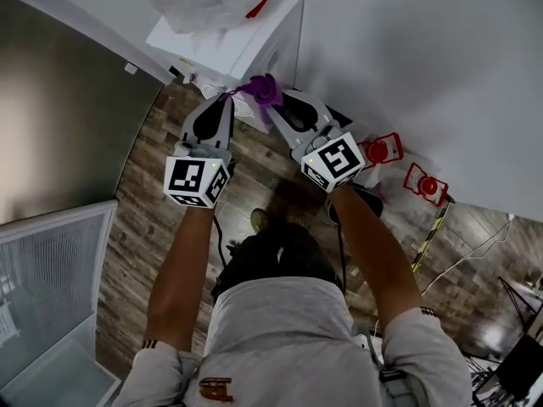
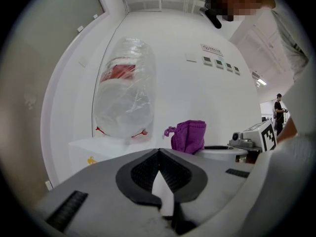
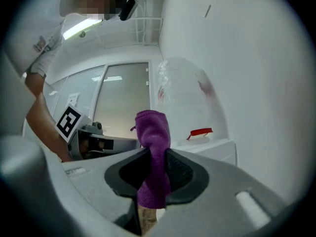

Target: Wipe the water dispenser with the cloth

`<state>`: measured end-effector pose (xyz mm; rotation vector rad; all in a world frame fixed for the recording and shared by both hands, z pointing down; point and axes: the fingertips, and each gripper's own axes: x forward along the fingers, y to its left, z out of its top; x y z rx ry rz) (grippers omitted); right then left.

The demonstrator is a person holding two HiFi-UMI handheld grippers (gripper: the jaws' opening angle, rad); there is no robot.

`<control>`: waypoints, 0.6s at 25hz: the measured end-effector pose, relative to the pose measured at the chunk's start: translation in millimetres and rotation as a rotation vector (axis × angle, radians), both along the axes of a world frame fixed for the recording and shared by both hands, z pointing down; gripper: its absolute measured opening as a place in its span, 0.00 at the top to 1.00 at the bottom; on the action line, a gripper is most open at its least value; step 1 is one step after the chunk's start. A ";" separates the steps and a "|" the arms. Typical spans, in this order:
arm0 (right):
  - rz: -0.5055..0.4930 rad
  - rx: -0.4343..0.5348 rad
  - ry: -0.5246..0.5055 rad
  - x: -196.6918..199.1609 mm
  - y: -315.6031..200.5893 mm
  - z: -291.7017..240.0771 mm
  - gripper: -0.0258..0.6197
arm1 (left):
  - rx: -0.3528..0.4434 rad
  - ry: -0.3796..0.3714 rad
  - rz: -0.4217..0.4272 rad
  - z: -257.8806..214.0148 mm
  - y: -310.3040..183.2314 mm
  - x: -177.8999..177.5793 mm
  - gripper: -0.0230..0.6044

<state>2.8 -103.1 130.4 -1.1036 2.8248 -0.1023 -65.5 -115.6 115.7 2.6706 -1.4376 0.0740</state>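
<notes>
We see the purple cloth (image 3: 153, 132) clamped in the right tongs (image 3: 156, 157). The right gripper view shows its long axis running upright through the closed jaws. Its rounded upper end rises above the jaw tips, and its lower end hangs down behind them toward the camera.

The head view shows none of that length. From above, the cloth is only a small bunch at the tips of the tongs, against the front edge of the white water dispenser (image 1: 246, 45). We cannot tell whether the two touch.

The left gripper view gives a side view of the cloth standing out of the right tongs, with a loose strand at its left. Beyond it is the dispenser's bottle (image 2: 123, 95), wrapped in clear plastic.

That view also shows the left tongs (image 2: 158, 150) with their tips together and nothing between them.

In the head view both bare forearms stretch forward over the wooden floor (image 1: 144, 219). The marker cubes face up, and the two tongs angle inward toward the dispenser's front.
</notes>
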 end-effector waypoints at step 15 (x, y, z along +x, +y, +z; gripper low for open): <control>-0.105 0.032 0.045 -30.9 -33.4 51.3 0.82 | 0.010 -0.004 -0.036 44.7 -25.7 -5.7 0.97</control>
